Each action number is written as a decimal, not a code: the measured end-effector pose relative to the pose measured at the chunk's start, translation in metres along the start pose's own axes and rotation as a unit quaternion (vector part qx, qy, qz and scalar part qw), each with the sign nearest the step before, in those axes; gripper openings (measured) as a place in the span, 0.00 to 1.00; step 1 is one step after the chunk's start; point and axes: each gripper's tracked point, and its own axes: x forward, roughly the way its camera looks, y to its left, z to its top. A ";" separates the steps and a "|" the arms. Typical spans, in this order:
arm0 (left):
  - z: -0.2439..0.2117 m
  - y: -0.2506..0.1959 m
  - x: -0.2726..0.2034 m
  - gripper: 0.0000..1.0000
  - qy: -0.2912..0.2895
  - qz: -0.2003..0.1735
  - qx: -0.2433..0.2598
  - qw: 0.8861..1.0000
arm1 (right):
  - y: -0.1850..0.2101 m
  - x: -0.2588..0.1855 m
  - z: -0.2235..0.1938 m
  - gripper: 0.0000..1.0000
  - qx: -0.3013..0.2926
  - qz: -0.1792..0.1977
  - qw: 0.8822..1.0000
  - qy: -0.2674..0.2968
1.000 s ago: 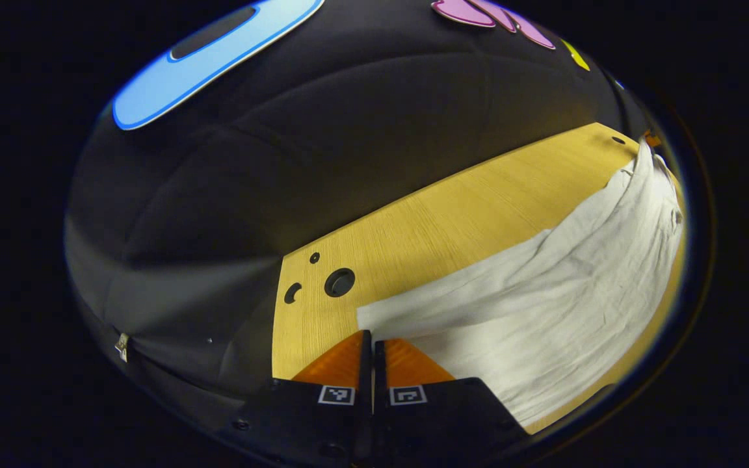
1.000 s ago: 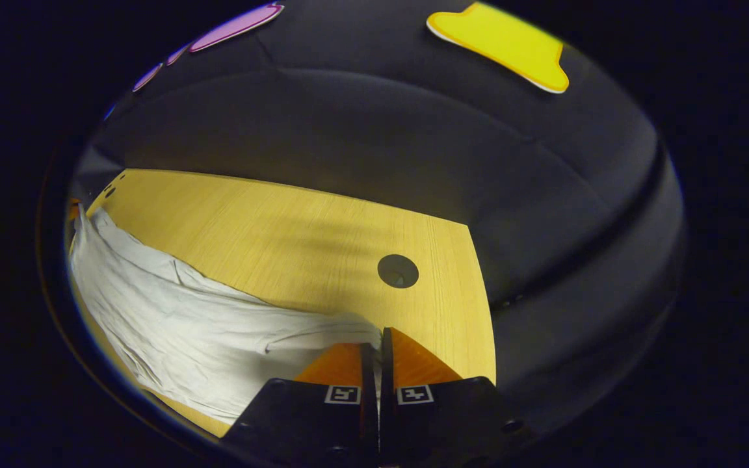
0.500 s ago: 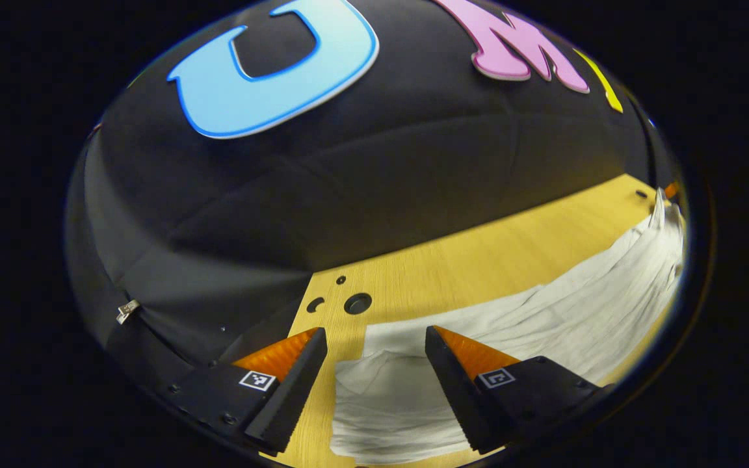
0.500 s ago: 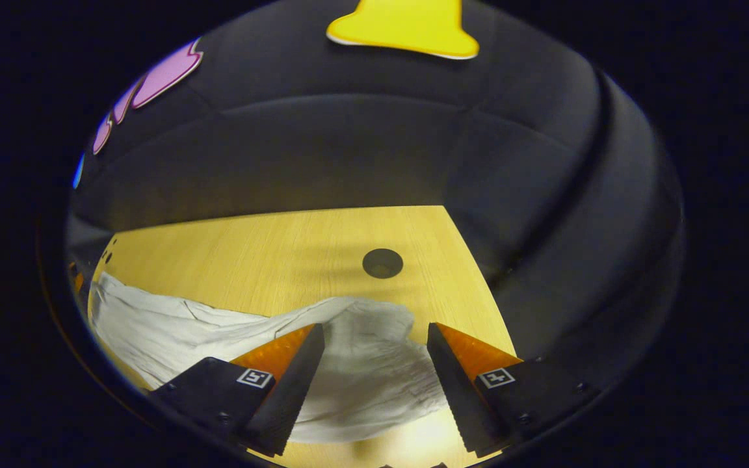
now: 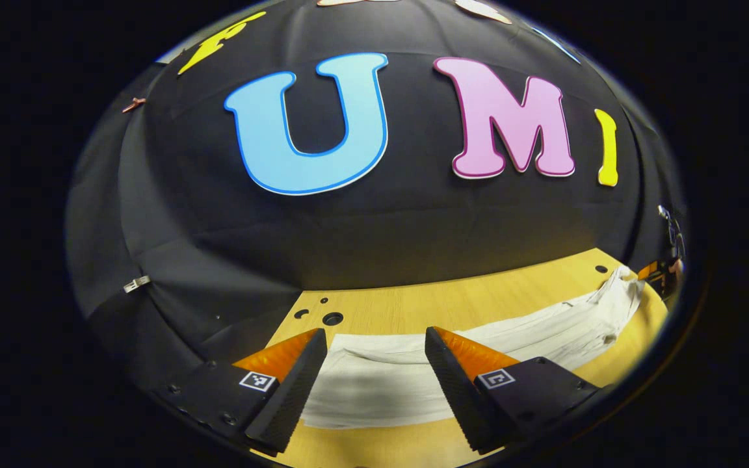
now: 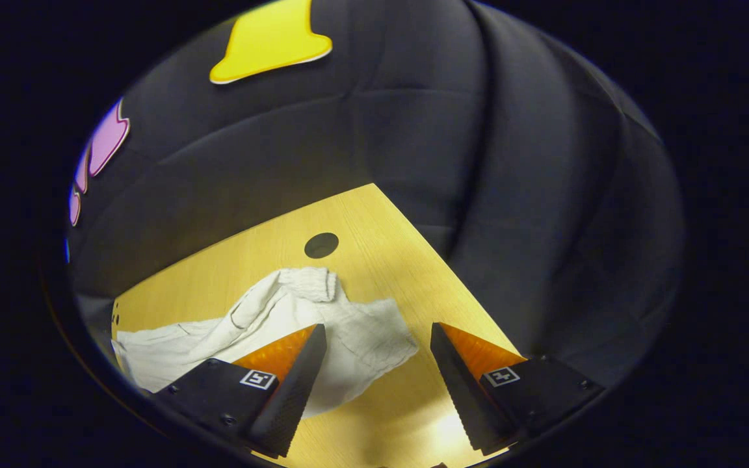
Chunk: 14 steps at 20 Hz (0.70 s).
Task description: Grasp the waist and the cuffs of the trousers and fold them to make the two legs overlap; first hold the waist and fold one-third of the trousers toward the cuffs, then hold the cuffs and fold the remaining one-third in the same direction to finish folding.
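Lying flat on the table (image 5: 452, 302), white trousers (image 5: 381, 383) partly hidden behind both grippers; left gripper (image 5: 376, 344) and right gripper (image 6: 378, 339) hover above them, jaws spread, gripping nothing.

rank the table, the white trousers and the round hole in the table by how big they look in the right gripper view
1. Table, largest.
2. White trousers, lying on it.
3. Round hole, smallest.
The fisheye stretches nearer parts, but the gaps are plain.

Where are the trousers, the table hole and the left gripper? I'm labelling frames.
trousers (image 6: 361, 331), right gripper view, crumpled end.
table hole (image 6: 321, 245), right gripper view, centre.
left gripper (image 5: 374, 338), left gripper view, between fingertips.
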 end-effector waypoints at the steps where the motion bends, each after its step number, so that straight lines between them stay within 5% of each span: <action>1: -0.001 -0.009 -0.011 0.96 -0.002 0.005 -0.016 1.000 | -0.002 0.002 -0.004 0.99 0.005 -0.001 1.000 0.001; 7: -0.007 -0.065 -0.051 0.97 -0.021 0.020 -0.161 0.987 | -0.003 0.018 -0.024 0.99 -0.002 -0.005 1.000 0.014; 12: -0.022 -0.095 -0.049 0.96 0.004 -0.010 -0.159 0.987 | 0.002 0.023 -0.024 0.94 -0.058 -0.004 0.998 -0.003; 14: -0.024 -0.105 -0.050 0.96 0.008 -0.017 -0.150 0.989 | 0.008 0.025 -0.027 0.81 -0.053 -0.002 0.999 -0.002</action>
